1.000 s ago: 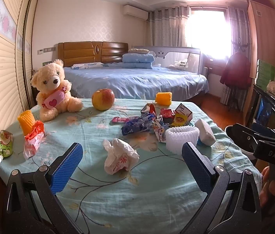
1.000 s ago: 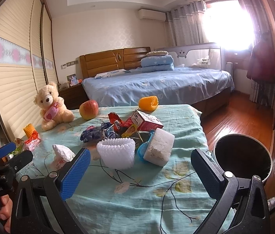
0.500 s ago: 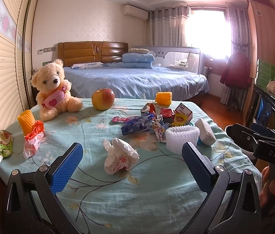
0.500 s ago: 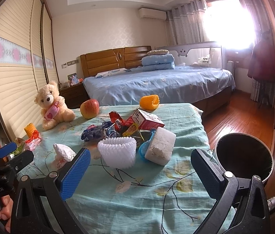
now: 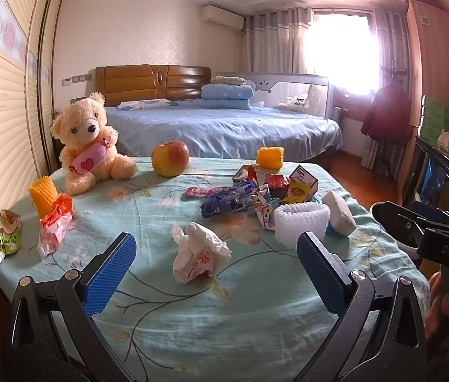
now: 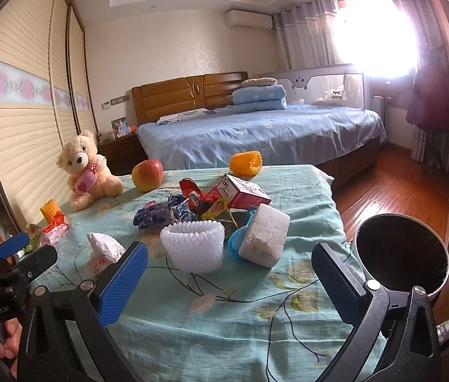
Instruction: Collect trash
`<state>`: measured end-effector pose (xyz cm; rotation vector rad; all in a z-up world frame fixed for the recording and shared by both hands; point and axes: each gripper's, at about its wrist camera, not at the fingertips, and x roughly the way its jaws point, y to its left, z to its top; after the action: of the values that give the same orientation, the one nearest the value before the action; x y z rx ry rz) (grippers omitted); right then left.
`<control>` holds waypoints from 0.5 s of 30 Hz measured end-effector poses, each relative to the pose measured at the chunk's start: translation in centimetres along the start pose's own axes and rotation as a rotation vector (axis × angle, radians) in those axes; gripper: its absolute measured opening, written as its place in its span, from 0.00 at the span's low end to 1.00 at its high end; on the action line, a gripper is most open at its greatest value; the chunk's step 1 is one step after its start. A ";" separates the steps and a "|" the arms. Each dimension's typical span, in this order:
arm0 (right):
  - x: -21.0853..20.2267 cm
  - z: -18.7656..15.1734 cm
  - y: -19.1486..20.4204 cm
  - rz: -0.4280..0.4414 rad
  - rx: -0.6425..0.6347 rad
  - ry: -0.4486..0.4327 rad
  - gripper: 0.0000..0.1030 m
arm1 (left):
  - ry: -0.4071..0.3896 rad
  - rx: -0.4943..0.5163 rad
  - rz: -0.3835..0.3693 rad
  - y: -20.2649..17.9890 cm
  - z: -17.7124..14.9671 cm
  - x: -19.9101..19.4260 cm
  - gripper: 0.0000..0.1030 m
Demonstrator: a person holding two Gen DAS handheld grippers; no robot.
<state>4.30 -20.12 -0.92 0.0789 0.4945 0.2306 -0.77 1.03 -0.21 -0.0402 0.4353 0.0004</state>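
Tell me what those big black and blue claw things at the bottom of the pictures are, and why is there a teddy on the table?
Those claws are grabbing tools. A person holds one in each hand, and each has a small camera looking out between its two fingers. One picture comes from the left gripper, the other from the right gripper. Both are open and hold nothing.

In front is a table with a light green flowery cloth. On it sit a teddy bear, an apple, a crumpled white bag, a white foam net, a white sponge block and a heap of snack wrappers.

Beside the table stands a dark bin. The job is collecting trash, so the wrappers probably go there. The teddy just sits nearby.
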 end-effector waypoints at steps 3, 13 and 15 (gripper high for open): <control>0.4 0.1 -0.1 0.014 0.000 0.015 1.00 | 0.024 -0.016 0.007 0.6 0.0 0.6 1.00; 2.7 -0.2 -0.1 0.077 0.020 0.096 0.99 | 0.120 -0.048 0.025 2.5 -1.0 3.2 1.00; 3.4 -0.4 0.0 0.090 0.025 0.119 0.99 | 0.137 -0.057 0.024 2.8 -1.1 3.8 0.99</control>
<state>7.02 -19.30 -2.81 0.1124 0.6132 0.3190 2.15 3.75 -2.93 -0.0917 0.5729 0.0343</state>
